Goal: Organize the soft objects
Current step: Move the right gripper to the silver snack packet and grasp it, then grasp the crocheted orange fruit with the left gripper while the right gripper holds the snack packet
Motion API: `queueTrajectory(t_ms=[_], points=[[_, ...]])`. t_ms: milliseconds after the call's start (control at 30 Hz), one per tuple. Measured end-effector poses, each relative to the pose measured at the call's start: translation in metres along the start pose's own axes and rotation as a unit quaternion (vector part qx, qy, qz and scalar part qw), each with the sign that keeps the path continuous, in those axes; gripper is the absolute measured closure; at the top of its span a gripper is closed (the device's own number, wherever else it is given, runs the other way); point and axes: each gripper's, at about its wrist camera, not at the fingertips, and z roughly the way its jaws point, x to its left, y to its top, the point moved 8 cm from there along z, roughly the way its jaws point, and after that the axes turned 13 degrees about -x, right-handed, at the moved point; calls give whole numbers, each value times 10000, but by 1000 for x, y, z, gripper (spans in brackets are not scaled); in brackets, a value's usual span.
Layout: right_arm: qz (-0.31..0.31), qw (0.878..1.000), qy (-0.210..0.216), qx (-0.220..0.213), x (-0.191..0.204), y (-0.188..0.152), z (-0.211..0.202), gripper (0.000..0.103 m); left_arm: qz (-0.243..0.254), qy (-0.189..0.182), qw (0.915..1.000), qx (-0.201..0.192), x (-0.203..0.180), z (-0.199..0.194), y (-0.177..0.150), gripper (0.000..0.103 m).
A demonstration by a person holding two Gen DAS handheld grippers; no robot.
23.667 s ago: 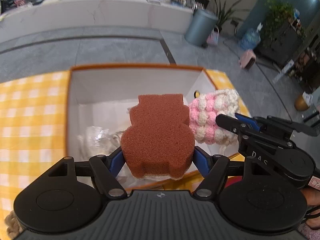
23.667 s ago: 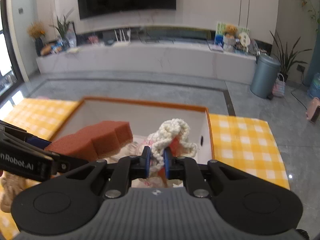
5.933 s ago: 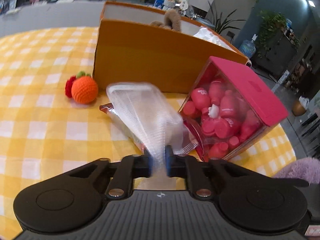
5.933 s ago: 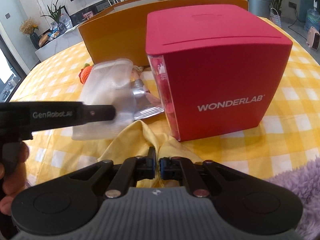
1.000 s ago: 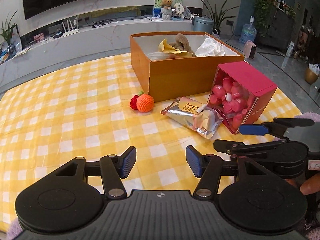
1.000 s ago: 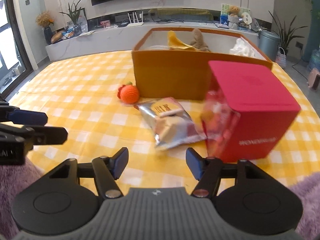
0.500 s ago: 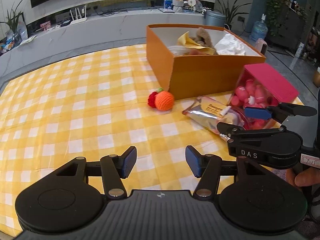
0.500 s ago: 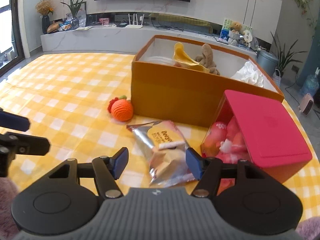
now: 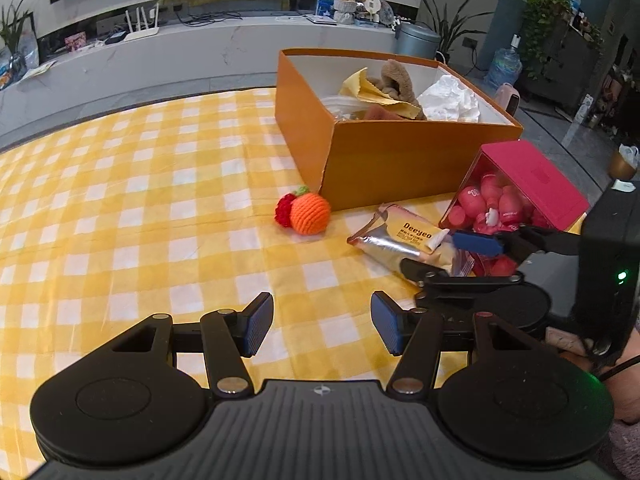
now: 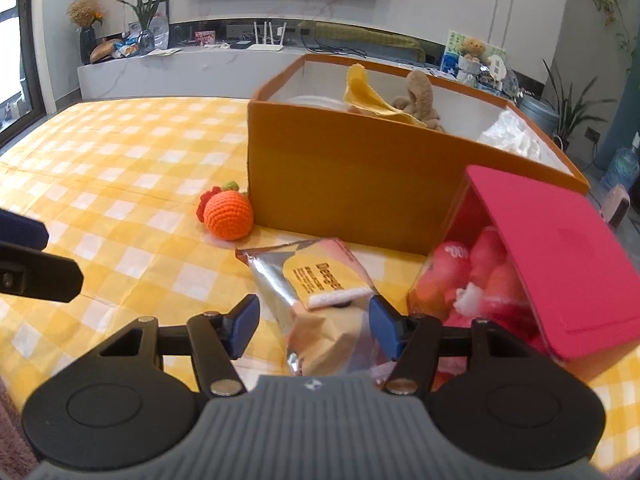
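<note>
An orange crochet fruit (image 9: 310, 214) (image 10: 229, 216) lies on the yellow checked tablecloth by the near corner of the orange box (image 9: 400, 160) (image 10: 340, 184). Inside the box are a yellow cloth (image 9: 372, 92), a brown plush (image 9: 396, 76) and crumpled white material (image 9: 450, 100). My left gripper (image 9: 322, 326) stands open above bare cloth, short of the fruit, nothing between its fingers. My right gripper (image 10: 314, 328) is open low over a silver and yellow snack packet (image 10: 316, 280) (image 9: 400, 240), whose near end lies between the pads without being pressed.
A red box (image 9: 532, 176) (image 10: 560, 248) lies tipped on its side right of the packet, pink bottles showing at its mouth. The right gripper (image 9: 448, 256) reaches in from the right in the left wrist view. Open checked cloth spreads to the left.
The right gripper has come down and forward until the snack packet lies between its fingers. The left gripper has edged towards the box and the crochet fruit. Both stay open.
</note>
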Motion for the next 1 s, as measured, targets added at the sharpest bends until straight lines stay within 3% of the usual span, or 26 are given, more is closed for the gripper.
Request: queueTrajectory(t_ms=[167,333,467,500,633,833,1000], points=[[-328,9994,-61,75,3,2,20,34,165,85,9998,87,1,7,0,36],[-538,9974,81,465,3,-2,43,35,126,97,9996,220,3,12,-6,36],[-370,9974,213,580,-2,-3,46,52,177,87,9994,280,2,17,-5,36],[-392,9972,283,568,-1,-3,45,60,203,44,9994,263,0,18,-3,37],[-194,9980,425,433,-6,4,39,78,196,-244,9995,-13,-5,24,12,38],[40,9985,508,187,-7,21,44,79,529,59,9986,-78,0,58,31,38],[260,9982,472,264,-7,13,57,78,116,106,9997,-167,7,92,37,31]])
